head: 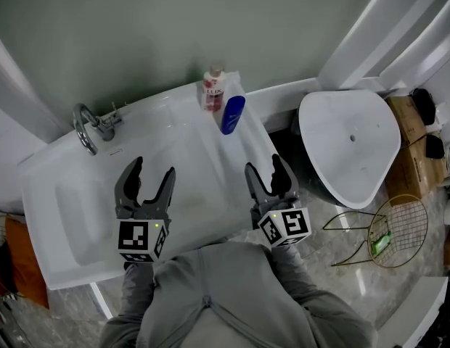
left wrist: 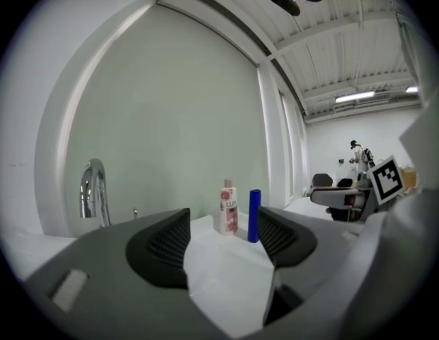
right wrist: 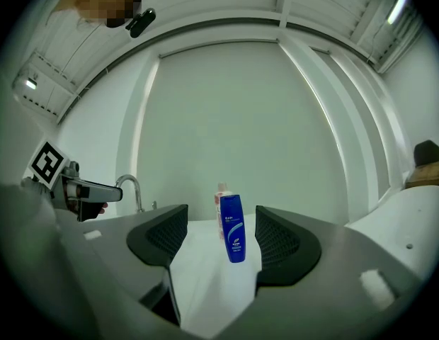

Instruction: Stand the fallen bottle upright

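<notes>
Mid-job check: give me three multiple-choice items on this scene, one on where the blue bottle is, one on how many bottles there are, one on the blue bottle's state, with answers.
1. Where is the blue bottle?
A. On the back rim of the basin, beside the pink bottle
B. Down in the bowl
C. On the floor

2. How many bottles are on the basin?
A. One
B. Two
C. Three

3. The blue bottle is:
A. Lying on its side
B. Standing upright
C. Leaning against the wall

Answers:
1 A: the head view shows it on the rim next to the pink bottle.
2 B: only the blue and the pink show.
3 B: both gripper views show it standing on its base.
</notes>
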`<state>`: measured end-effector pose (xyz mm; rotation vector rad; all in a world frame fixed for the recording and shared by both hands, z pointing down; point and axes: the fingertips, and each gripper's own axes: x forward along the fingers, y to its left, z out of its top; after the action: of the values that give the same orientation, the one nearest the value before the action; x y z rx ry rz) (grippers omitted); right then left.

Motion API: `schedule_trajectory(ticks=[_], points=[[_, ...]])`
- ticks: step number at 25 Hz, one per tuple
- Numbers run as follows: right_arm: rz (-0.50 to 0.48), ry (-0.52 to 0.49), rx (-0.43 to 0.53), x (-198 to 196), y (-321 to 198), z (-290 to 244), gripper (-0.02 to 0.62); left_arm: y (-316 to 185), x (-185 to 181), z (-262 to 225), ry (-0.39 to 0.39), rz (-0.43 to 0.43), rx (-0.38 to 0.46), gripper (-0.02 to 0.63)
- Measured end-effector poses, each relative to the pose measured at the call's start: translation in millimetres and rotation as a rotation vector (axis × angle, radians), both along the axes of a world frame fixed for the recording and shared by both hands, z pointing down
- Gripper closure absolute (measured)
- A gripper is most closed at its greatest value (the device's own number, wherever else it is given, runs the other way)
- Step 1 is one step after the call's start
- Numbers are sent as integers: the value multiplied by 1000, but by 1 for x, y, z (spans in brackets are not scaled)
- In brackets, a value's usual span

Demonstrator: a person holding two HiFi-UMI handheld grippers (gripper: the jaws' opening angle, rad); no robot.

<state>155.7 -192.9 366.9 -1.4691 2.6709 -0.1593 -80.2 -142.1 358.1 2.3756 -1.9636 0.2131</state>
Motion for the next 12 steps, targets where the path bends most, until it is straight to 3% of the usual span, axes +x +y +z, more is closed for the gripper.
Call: schedule_trajectory(ticks=[12], points=[[23,2,42,4,7,-14,314,-17,28,-13,12,67,45,265]])
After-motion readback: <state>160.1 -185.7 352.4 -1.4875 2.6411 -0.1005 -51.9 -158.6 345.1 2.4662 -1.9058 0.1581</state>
